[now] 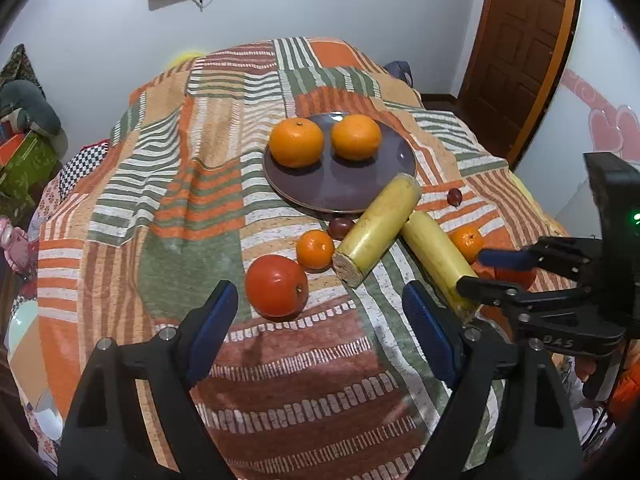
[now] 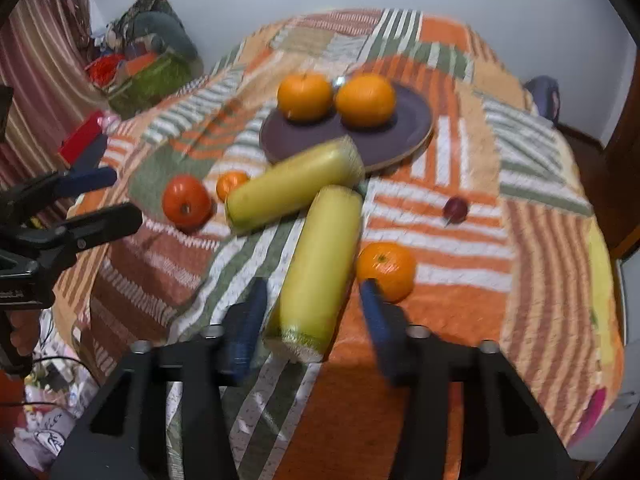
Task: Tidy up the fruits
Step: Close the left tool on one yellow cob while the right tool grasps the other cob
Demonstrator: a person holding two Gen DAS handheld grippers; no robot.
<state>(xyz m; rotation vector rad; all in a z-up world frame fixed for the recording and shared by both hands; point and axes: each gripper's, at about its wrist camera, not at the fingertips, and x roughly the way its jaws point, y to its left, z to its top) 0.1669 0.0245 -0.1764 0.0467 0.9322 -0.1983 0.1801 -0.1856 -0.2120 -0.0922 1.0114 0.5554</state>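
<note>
Right wrist: right claw [image 2: 312, 304] straddles (agape) corn [image 2: 320, 264].

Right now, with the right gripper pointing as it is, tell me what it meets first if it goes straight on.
The right gripper, open, would first meet the near yellow corn cob, whose cut end already lies between its fingers. Depth is blurred, so contact is uncertain.

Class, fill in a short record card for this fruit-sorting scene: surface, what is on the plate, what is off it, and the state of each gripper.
surface: striped patchwork cloth
plate: two large oranges
off plate: tomato, two small oranges, two yellow cylinders, two small dark fruits
left gripper: open, near the tomato
right gripper: open, astride the nearer yellow cylinder
</note>
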